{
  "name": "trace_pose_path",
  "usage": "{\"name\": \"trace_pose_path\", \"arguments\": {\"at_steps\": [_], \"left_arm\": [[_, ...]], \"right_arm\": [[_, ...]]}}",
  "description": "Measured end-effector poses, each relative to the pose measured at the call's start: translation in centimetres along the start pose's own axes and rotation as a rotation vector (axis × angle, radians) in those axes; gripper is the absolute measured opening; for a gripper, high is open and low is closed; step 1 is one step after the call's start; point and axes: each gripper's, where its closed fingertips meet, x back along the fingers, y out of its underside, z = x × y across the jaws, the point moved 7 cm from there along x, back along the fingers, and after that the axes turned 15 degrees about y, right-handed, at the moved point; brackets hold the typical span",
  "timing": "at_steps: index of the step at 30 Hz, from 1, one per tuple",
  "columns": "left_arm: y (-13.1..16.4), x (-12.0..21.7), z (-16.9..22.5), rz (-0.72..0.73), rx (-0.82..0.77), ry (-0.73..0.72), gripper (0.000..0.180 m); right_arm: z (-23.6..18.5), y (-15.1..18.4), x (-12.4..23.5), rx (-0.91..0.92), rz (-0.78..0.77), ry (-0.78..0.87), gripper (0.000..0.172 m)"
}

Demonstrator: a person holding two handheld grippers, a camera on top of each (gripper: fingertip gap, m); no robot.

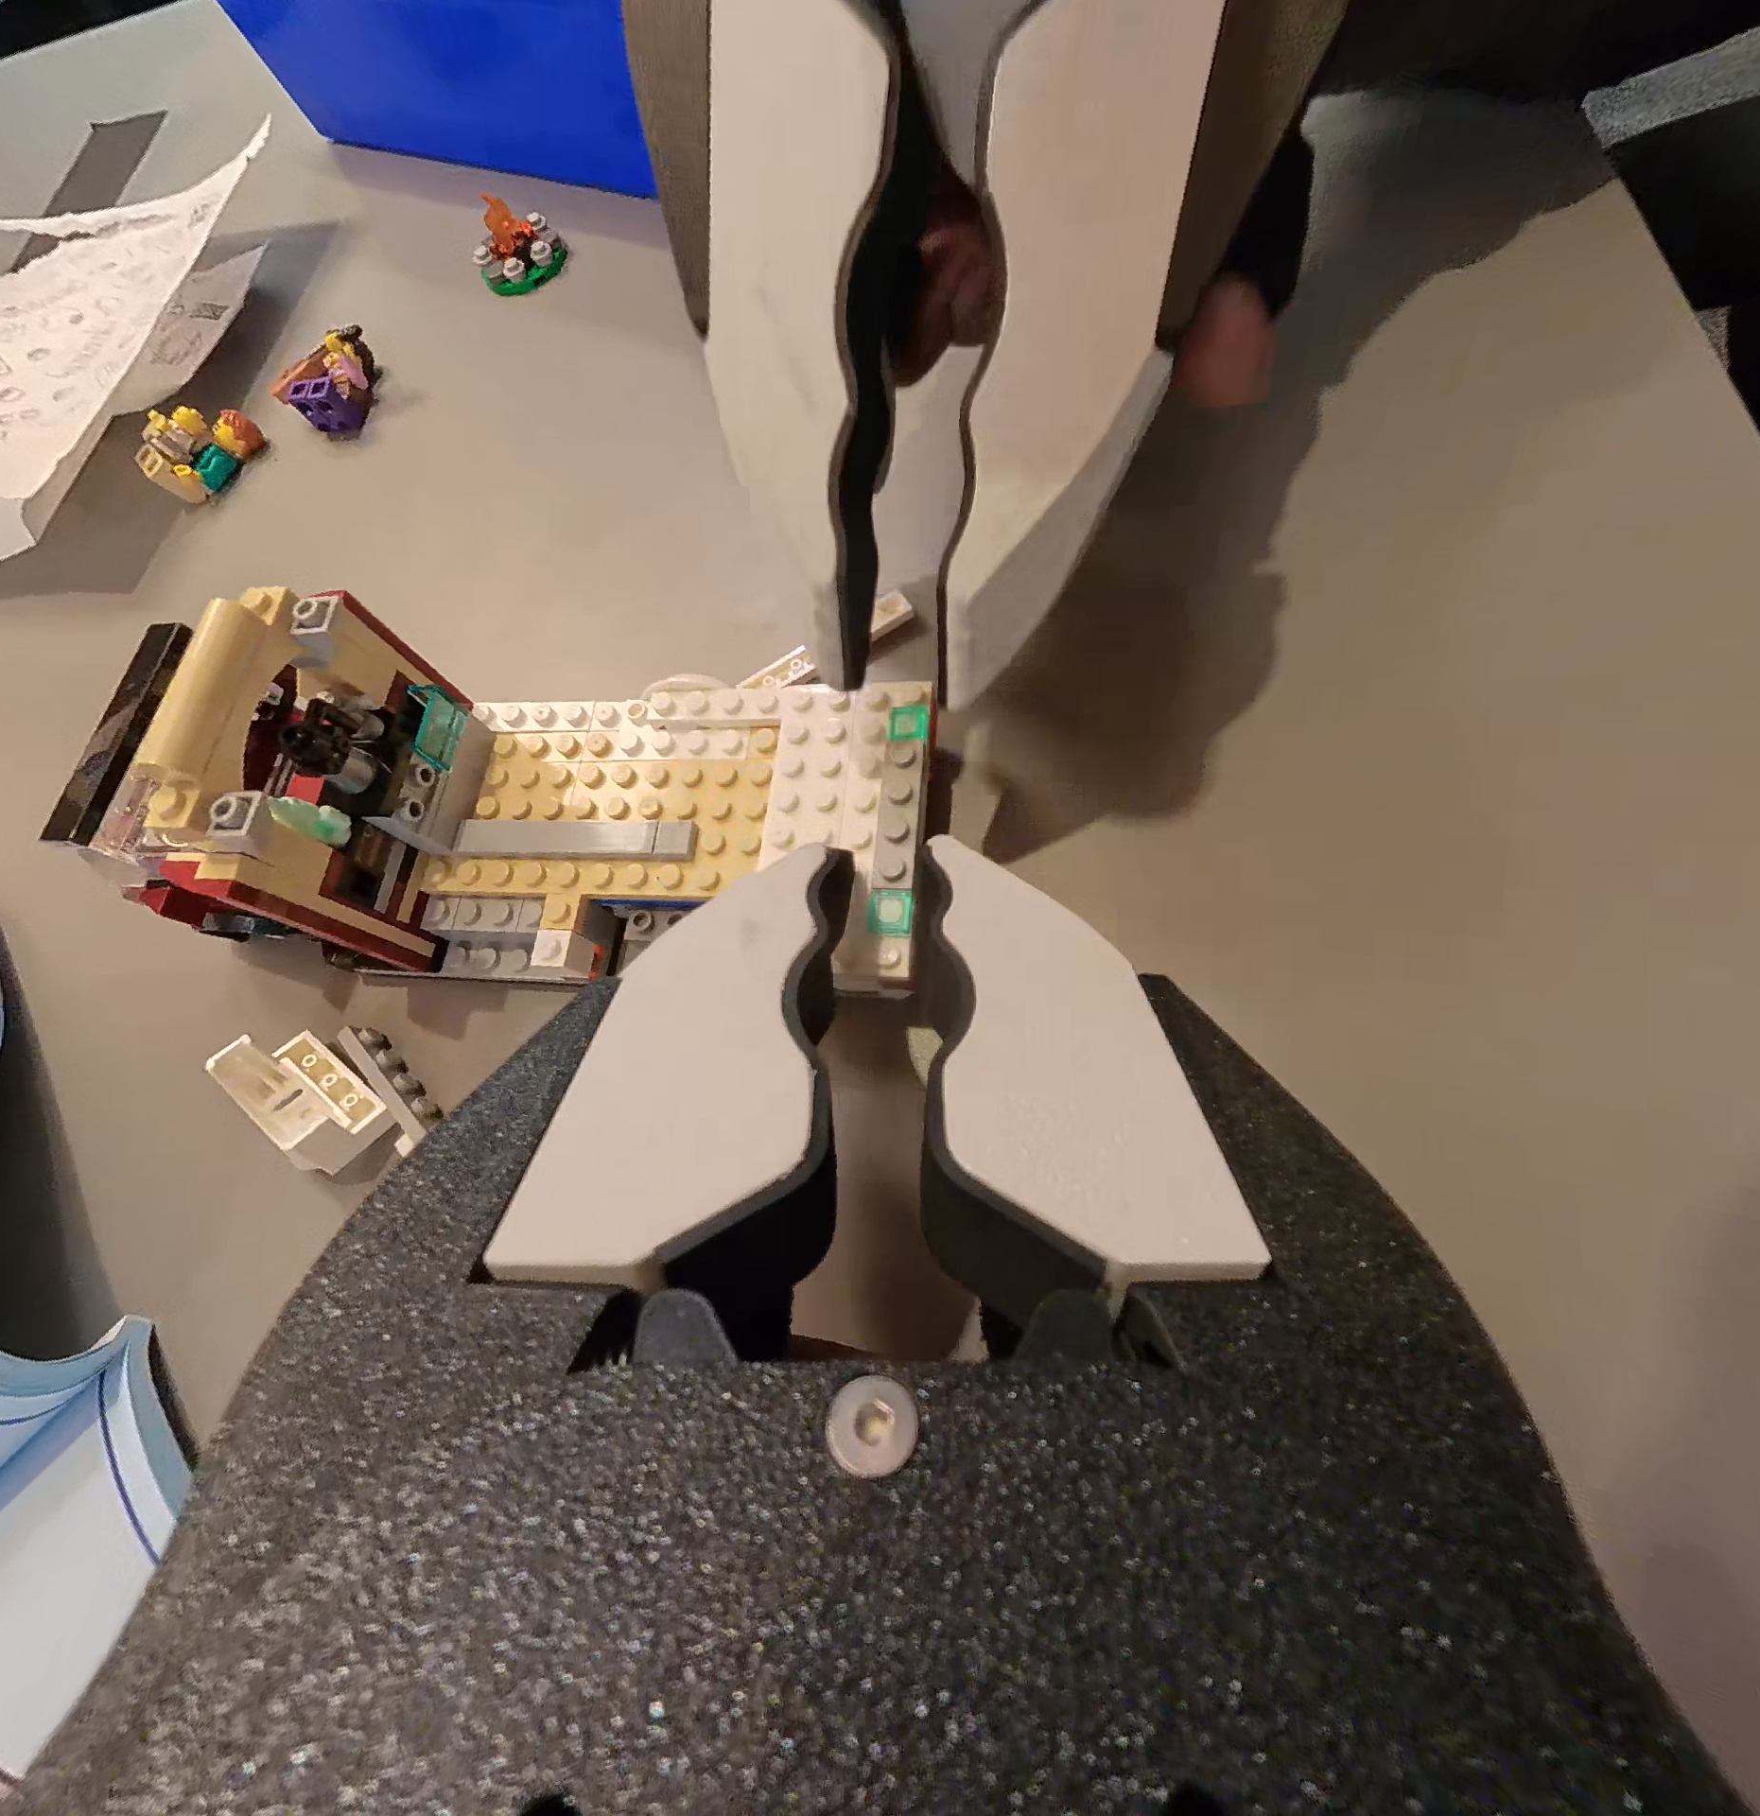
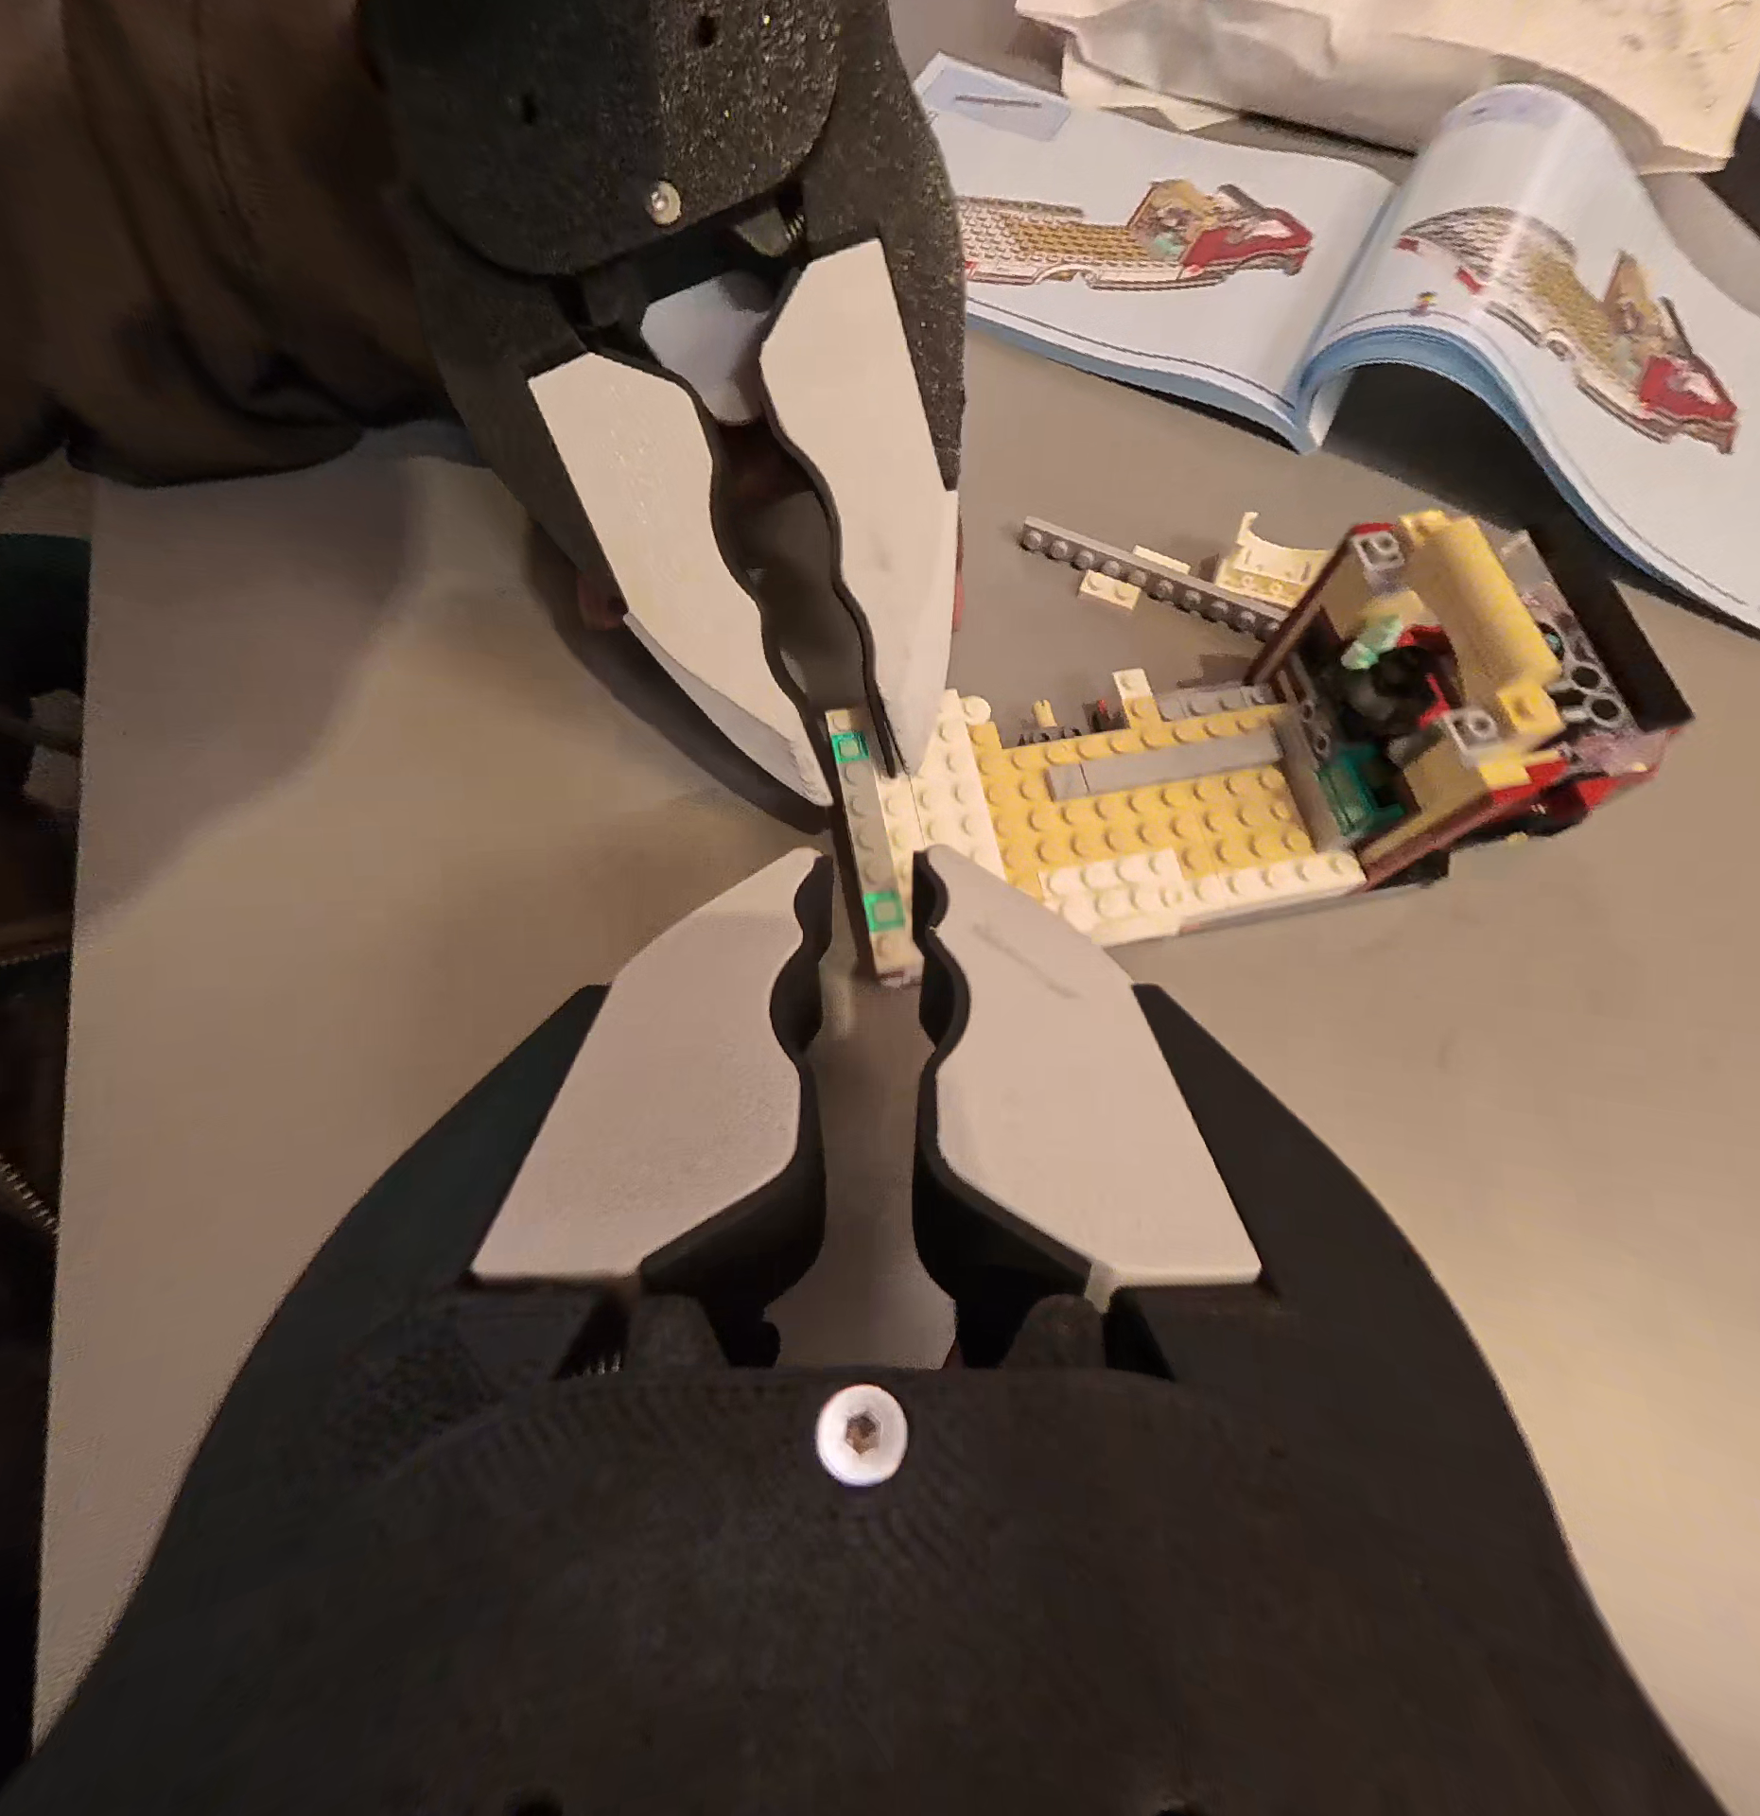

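The brick-built model (image 1: 600, 786) is glossy, studded plastic in tan, white and grey, with translucent green tiles (image 1: 890, 912). The tabletop (image 1: 1347, 884) is smooth and matt grey. The tongs' fingers (image 1: 718, 1061) look like matt grey plastic on a rough, grainy black body (image 1: 856, 1572). The instruction booklet (image 2: 1445, 246) is slightly glossy paper.
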Motion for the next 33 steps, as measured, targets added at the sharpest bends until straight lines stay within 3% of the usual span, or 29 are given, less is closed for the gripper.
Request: {"name": "trace_pose_path", "arguments": {"at_steps": [10, 33], "left_arm": [[0.8, 1.0, 0.2, -0.018, -0.019, 0.004, 0.011], [1.2, 1.5, 0.2, -0.038, -0.046, -0.015, 0.012]], "right_arm": [[-1.1, -1.1, -2.5, 0.096, -0.086, -0.011, 0.011], [-1.9, -2.2, -3.9, 0.186, -0.144, 0.007, 0.009]]}}
